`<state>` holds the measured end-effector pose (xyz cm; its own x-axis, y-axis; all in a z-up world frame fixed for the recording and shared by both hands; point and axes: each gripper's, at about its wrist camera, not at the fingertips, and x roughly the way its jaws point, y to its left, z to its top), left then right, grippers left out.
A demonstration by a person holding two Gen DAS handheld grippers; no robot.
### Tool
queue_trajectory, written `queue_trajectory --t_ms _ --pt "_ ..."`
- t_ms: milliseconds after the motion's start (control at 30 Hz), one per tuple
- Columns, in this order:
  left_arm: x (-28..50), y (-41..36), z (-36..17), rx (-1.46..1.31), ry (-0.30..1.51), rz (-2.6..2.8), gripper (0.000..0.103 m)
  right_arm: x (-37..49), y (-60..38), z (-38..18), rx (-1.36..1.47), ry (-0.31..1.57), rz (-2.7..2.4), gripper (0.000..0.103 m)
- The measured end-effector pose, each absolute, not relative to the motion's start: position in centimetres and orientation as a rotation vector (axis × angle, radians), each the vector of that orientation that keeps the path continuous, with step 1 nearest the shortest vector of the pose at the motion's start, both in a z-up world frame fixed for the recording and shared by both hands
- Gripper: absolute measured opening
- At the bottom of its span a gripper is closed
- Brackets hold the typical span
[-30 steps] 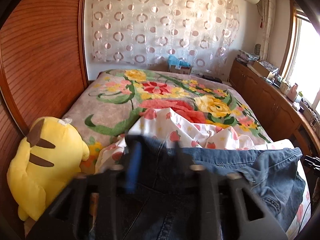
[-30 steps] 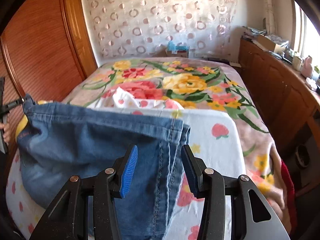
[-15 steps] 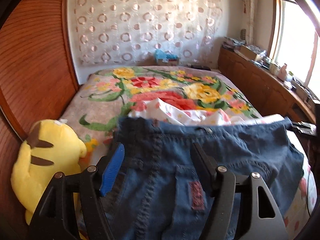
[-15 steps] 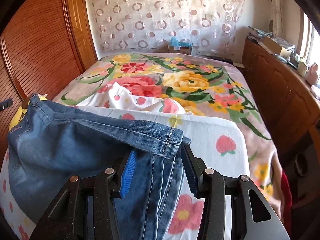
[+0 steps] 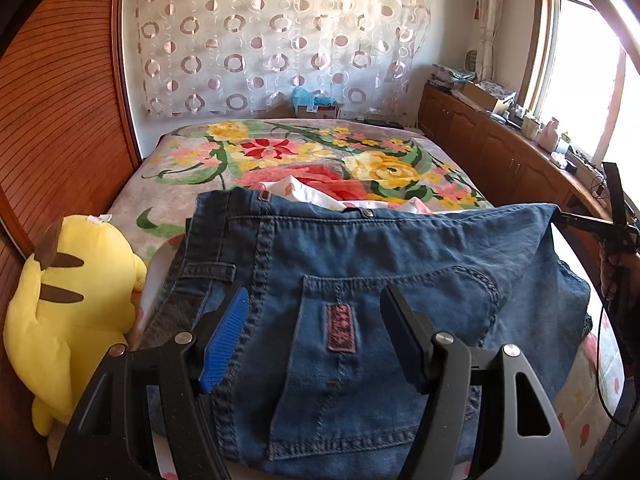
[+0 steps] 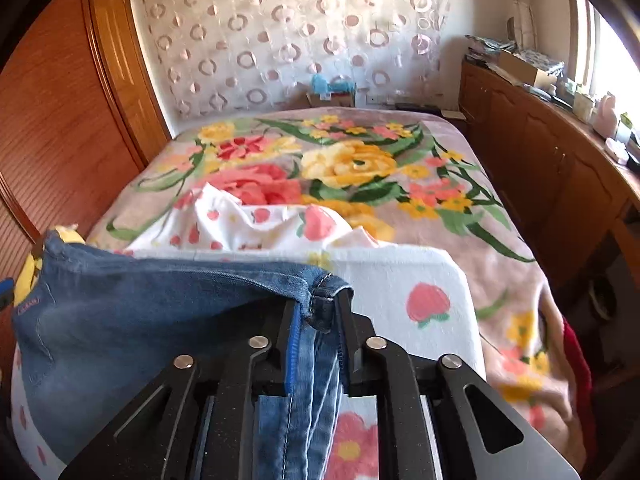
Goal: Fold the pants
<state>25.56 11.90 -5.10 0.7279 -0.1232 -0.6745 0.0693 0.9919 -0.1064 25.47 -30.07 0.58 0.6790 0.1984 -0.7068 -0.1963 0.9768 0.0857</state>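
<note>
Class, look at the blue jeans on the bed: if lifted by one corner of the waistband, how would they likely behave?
The jeans would probably sag: the denim already droops between the right hand-held gripper, closing on its corner, and the far side. They look fairly heavy, with thick seams and layers. Slipping seems unlikely, given the coarse weave.

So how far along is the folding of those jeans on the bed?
Early. Done: the jeans lie on the strawberry sheet, waistband spread, back pocket up. In hand: the right gripper is closing on a denim corner between its pads, while the left gripper is open above the pocket. Left: no finished fold shows, so the folding itself.
</note>
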Motion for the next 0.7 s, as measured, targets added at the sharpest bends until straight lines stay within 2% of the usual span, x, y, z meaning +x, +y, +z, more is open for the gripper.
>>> queue_trajectory --t_ms 67,233,700 --pt "25.2 11.6 -5.2 -0.080 0.748 -0.113 0.069 24.7 -30.3 0.7 0.011 0.797 0.233 0.038" --pt "23.9 10.4 -5.6 -0.081 0.746 -0.137 0.069 22.2 -31.5 2.2 0.029 0.805 0.255 0.054" --pt "21.9 7.7 -6.1 -0.070 0.752 -0.188 0.069 16.9 -31.7 2.1 0.027 0.897 0.308 0.054"
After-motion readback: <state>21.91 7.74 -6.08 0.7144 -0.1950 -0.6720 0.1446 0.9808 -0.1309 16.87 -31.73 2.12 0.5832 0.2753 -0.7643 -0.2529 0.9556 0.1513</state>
